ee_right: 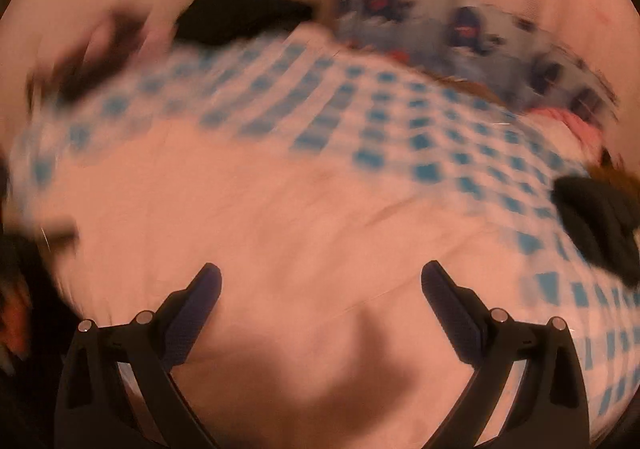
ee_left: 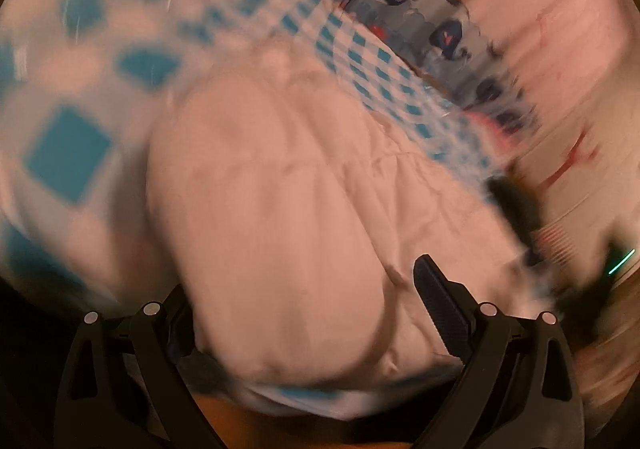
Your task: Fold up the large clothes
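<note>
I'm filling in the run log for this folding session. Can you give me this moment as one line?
phase: folding | left tongs: open, bunched white cloth between fingers | right tongs: open, above blue-checked sheet | views: motion-blurred

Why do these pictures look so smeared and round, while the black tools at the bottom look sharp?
Left wrist view: the checked cloth is streaked by motion blur, while the left tool, fixed to the camera, stays crisp. Right wrist view: the same smearing, with a soft shadow on the pale cloth near the right tool. Both lenses are fisheye, so edges curve and darken.
</note>
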Demonstrator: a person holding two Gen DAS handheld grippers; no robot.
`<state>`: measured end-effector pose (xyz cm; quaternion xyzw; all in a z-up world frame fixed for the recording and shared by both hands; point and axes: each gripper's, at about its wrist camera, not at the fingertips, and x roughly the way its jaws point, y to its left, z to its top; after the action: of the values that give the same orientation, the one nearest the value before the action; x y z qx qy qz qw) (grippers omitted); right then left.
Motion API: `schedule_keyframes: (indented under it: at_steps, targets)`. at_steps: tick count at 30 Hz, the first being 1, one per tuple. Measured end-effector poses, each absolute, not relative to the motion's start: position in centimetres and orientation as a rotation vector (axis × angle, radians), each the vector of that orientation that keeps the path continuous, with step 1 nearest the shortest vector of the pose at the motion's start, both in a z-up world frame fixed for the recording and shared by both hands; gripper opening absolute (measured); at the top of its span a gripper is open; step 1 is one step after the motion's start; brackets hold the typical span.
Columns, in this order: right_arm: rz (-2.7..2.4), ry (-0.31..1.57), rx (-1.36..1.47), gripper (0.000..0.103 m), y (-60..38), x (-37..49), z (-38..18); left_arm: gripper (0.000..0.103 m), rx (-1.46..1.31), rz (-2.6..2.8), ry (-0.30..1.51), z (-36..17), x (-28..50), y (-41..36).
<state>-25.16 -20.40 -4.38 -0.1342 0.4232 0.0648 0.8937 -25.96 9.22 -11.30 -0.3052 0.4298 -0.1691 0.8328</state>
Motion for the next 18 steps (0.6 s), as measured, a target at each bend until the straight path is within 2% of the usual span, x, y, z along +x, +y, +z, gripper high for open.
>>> schedule_keyframes:
  at_steps: [3,5,10,13,15,18]
  targets:
    - [0.135,0.959,-0.221,0.096,-20.7,-24.1,-7.8,0.091,-0.804,-0.34,0.952,-13.0,-26.3,11.9]
    - [0.153,0.965,-0.163,0.096,-21.6,-24.2,-6.4,0.091,-0.846,-0.344,0.941,-13.2,-27.1,13.2]
    - [0.162,0.847,-0.138,0.096,-22.4,-26.1,-3.7,0.091,-0.876,-0.34,0.952,-13.9,-28.0,13.3]
    - [0.154,0.985,-0.219,0.096,-21.9,-25.2,-7.3,0.091,-0.884,-0.345,0.982,-14.6,-27.2,12.2]
    - [0.164,0.952,-0.189,0.096,-22.0,-25.6,-6.4,0.091,-0.91,-0.366,1.015,-14.8,-26.5,11.1]
    - [0.227,0.795,-0.131,0.096,-21.7,-27.8,-3.7,0.091,-0.908,-0.359,1.04,-15.0,-25.8,9.8]
